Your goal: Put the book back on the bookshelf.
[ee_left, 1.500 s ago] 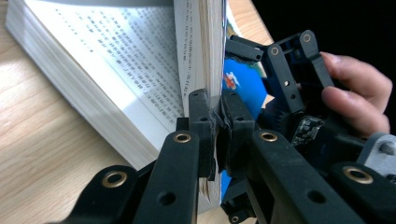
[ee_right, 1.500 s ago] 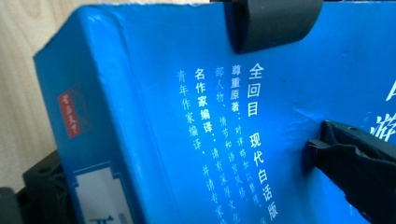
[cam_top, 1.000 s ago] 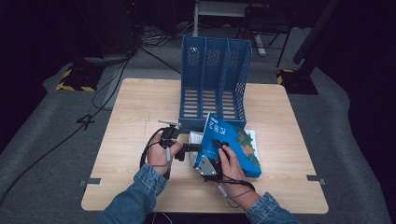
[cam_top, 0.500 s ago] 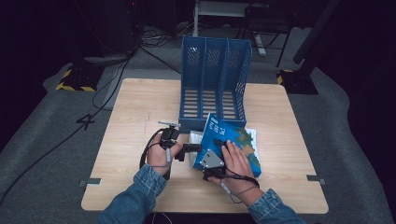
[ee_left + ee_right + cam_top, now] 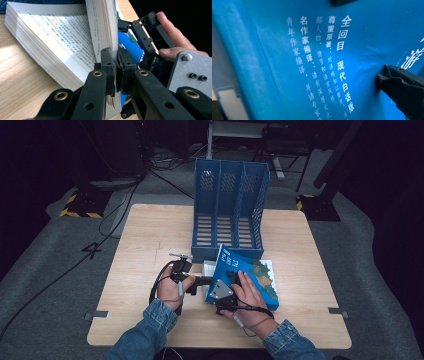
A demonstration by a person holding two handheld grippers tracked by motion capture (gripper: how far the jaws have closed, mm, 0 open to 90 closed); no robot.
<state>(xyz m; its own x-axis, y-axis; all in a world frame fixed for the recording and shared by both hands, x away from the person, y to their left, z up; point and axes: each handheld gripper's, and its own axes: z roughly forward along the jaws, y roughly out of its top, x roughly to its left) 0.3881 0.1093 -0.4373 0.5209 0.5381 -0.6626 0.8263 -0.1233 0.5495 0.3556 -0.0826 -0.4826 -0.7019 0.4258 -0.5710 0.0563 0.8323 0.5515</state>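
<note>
My left gripper (image 5: 117, 72) is clamped on the front cover and a bundle of pages of the book (image 5: 243, 276). Its two jaws stand almost together, with only the paper edge between them. I hold it this way so that the upper part of the book stays lifted, while the rest of the pages (image 5: 47, 42) lie open and flat on the table (image 5: 150, 230).

The book is near the front edge of the table, just in front of the blue file rack (image 5: 230, 210), and its blue cover is tilted up toward the right side.

My right gripper (image 5: 226, 292) is pressed against the outside of this cover. In the right gripper view one black jaw touches the blue surface beside the white printed characters, and the cover is a little dented there. The other jaw is barely visible at the top edge, so I cannot tell whether this gripper is clenched or released. I think it is placed there to support the cover from the other side, so the lifted part does not fall over.

The rack stands empty with its compartments open to the top, probably waiting for the book.
</note>
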